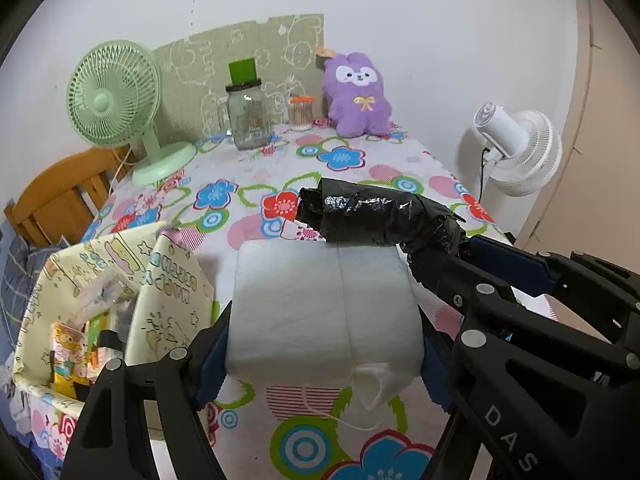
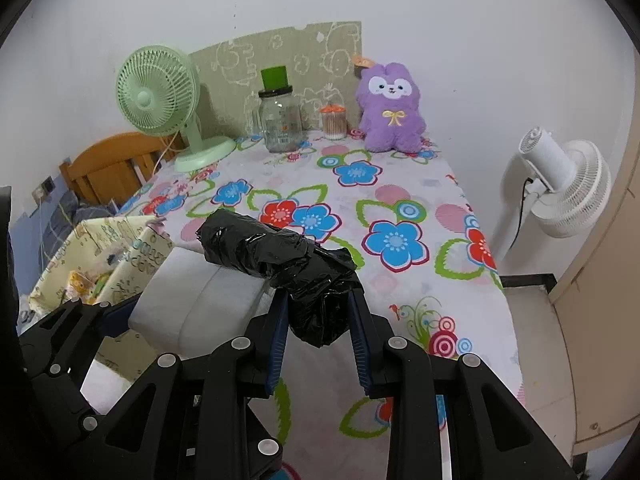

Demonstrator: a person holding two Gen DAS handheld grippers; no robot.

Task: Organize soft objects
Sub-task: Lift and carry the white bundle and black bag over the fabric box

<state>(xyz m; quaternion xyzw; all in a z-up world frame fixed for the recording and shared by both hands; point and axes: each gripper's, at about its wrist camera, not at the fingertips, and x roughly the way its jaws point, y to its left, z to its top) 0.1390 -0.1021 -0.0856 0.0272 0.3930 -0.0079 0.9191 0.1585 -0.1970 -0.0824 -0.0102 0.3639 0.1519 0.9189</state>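
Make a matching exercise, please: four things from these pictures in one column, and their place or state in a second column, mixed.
Things:
1. white foam block
2. black plastic bundle
3. purple plush toy
4. green fan

Places or states:
A. sits at the far edge of the table, to the right of the glass jar
B. held in the right claw
C. stands at the far left corner of the table
D. held in the left claw

Pairs: 1-D, 2-B, 3-A, 4-C
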